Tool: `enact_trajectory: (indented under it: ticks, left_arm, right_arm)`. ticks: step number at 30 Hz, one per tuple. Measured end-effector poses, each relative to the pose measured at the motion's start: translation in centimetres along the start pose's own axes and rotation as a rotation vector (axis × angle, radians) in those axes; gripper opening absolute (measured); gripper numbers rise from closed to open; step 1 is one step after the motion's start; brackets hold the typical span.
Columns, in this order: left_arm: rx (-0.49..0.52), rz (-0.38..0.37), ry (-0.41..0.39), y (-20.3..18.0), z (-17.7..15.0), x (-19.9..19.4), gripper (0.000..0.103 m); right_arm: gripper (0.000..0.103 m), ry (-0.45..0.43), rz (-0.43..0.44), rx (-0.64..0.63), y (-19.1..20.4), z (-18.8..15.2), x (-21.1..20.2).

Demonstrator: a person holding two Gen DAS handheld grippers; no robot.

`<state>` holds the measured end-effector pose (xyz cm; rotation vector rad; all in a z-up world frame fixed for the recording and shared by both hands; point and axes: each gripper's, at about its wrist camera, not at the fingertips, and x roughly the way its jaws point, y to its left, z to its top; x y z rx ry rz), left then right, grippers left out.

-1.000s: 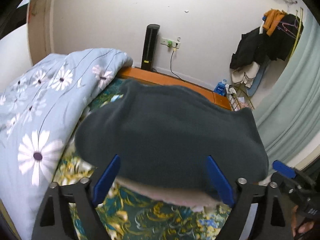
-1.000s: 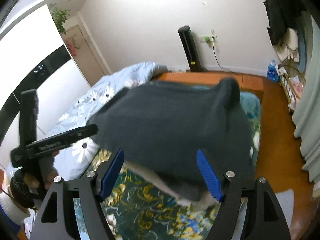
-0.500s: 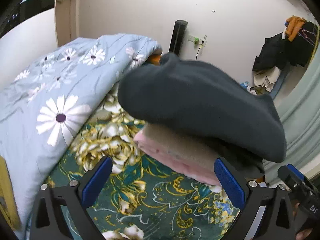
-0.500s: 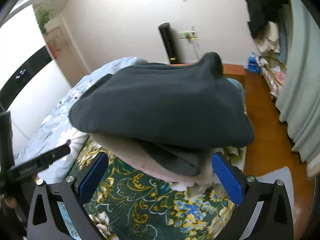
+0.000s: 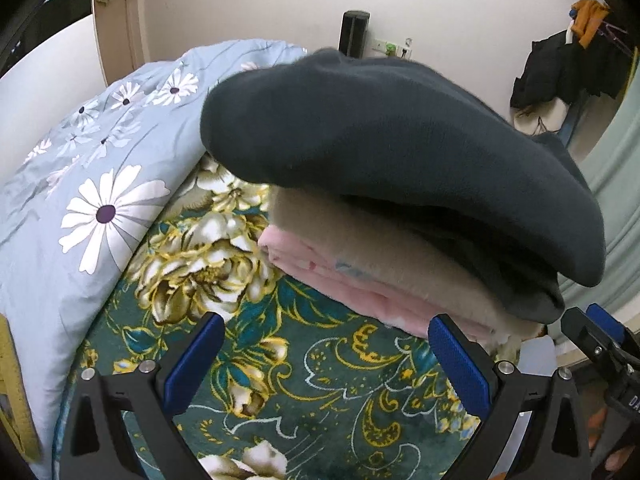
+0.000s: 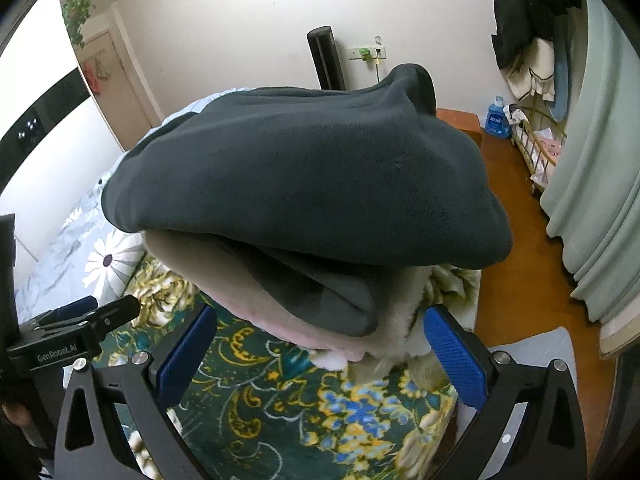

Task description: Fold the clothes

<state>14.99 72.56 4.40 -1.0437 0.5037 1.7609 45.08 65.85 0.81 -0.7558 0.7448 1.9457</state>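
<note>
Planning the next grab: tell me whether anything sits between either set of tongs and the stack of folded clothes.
Nothing visible does. The left tongs and right tongs both stand open, with only bare floral bedspread between their blue pads and the stack, dark fleece over the pink garment. The daisy duvet lies off to the left.

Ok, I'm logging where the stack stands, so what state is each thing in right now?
dark fleece garment: folded, on top of the stack.
pink garment: folded, lowest visible layer, resting on the floral bedspread.
cream garment: folded, between the two.
blue daisy quilt: bunched beside the stack.
left gripper: open, jaws just opened, nothing between them.
right gripper: open, jaws just opened, holding nothing.
</note>
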Motion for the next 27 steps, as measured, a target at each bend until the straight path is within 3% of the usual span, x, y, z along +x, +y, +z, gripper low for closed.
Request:
enact_trajectory:
  ticks: [6, 27]
  left_arm:
    - [-0.007, 0.024, 0.017, -0.4, -0.4, 1.1, 0.103]
    - [0.019, 0.068, 0.009, -2.5, 0.0, 1.3, 0.103]
  right_arm:
    - [0.103, 0.011, -0.041, -0.029, 0.0, -0.5, 0.8]
    - [0.103, 0.028, -0.029, -0.035, -0.9, -1.2, 1.3]
